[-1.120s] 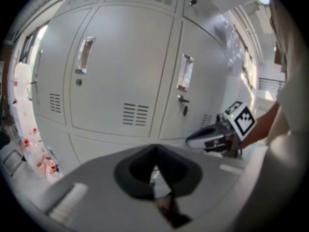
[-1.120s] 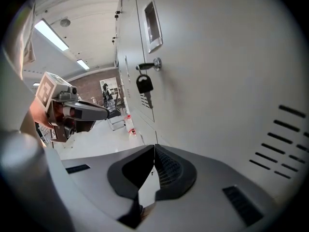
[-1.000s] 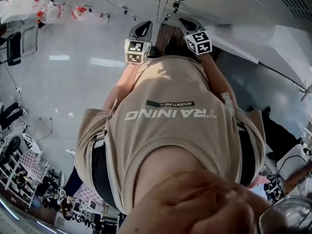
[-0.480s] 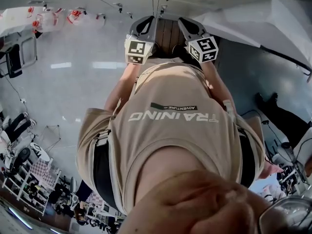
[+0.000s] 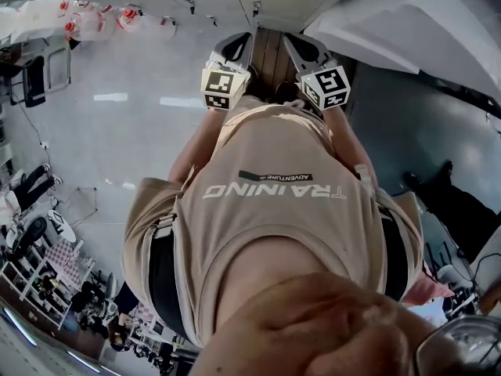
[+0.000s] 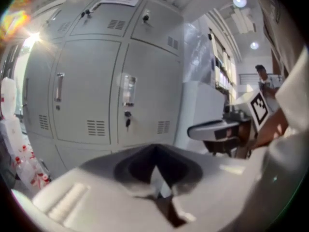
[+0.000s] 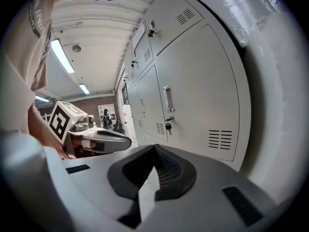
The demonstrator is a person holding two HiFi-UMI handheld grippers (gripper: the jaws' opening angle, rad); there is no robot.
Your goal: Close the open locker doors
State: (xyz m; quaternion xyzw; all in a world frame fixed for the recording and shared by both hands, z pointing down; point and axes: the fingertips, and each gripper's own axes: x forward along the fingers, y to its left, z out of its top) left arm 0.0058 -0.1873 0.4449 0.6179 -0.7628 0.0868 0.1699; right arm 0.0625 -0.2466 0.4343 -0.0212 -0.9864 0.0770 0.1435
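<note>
Locker doors (image 6: 91,95): grey, vented, filling the left and centre of the left gripper view. Those seen lie flush, one with a key (image 6: 127,122) in its lock.
Left gripper (image 6: 155,151): lower centre, jaws together, nothing between.
Right gripper (image 7: 154,149): jaws likewise together, empty; more flush doors at upper right.
Beige shirt (image 5: 274,210): middle of the head view.
</note>
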